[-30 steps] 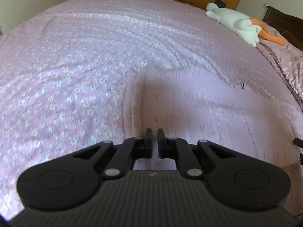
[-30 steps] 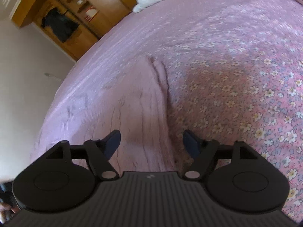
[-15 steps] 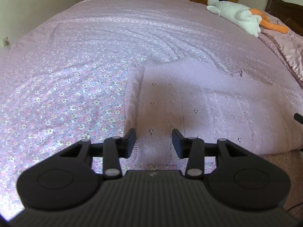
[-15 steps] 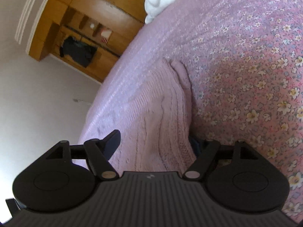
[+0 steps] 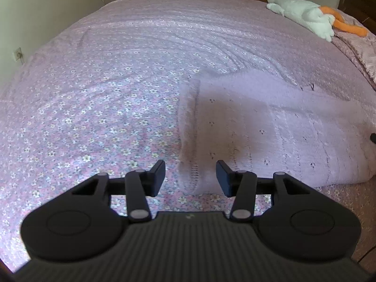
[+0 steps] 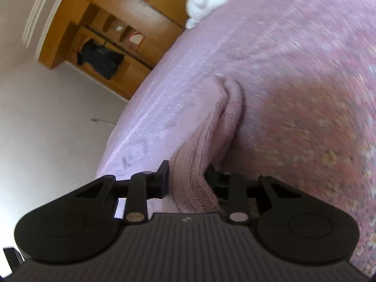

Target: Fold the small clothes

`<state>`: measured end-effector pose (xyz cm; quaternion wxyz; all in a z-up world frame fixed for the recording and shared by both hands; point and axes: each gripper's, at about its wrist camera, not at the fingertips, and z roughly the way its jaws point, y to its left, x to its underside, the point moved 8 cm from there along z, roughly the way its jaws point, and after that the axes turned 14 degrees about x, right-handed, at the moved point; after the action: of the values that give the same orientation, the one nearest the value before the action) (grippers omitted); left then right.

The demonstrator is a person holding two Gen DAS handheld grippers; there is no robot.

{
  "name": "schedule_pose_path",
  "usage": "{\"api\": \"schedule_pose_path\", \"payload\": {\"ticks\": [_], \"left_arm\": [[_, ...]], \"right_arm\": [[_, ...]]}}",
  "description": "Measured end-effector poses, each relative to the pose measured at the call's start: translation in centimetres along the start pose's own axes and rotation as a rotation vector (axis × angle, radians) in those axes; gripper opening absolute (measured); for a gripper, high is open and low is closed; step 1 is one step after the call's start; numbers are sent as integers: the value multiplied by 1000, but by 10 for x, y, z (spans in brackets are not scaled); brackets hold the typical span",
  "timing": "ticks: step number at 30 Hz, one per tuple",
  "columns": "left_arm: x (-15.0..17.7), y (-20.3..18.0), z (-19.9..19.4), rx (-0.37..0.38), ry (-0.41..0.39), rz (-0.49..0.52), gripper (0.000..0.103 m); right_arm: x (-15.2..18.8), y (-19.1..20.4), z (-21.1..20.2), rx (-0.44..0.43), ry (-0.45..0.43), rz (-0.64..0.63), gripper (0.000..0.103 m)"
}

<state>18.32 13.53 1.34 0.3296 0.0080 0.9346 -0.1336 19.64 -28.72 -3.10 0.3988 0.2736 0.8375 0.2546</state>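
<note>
**Q:** Pink flowered bedspread [image 5: 98,98] across the whole bed, wooden wardrobe [image 6: 110,35] behind. Where's the garment sitting?

**A:** Pale pink knit sweater [image 5: 270,127], lying folded on the spread, near edge close to both grippers. White plush toy [image 5: 303,18] with orange bits way off near the head of the bed, well apart from it.

**Q:** Left gripper [image 5: 190,176] holding anything?

**A:** Nope. Jaws just been opening, now standing apart above the sweater's left folded edge, pads not touching the knit. Shadow falling on the fabric ahead.

**Q:** And the right gripper [image 6: 186,178]?

**A:** Jaws just been closing, now pinching a bunched fold of the sweater's edge, fabric humped up between the fingers. Right-side view pretty blurry, tilted hard too.
</note>
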Motion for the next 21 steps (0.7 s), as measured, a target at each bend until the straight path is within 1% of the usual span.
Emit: {"api": "schedule_pose_path", "payload": {"ticks": [3, 6, 11, 17, 21], "left_arm": [[-7, 6, -3, -17, -1, 23, 49], [-15, 13, -7, -12, -6, 15, 49], [-30, 22, -18, -2, -43, 2, 49], [-34, 34, -29, 2, -60, 9, 49], [-34, 49, -32, -12, -64, -5, 50]], "right_arm": [[-6, 22, -5, -31, 10, -45, 32], [-12, 47, -11, -58, 12, -78, 30], [-11, 107, -22, -112, 5, -183, 29], [4, 190, -23, -205, 34, -301, 28], [33, 250, -17, -247, 81, -404, 27]]}}
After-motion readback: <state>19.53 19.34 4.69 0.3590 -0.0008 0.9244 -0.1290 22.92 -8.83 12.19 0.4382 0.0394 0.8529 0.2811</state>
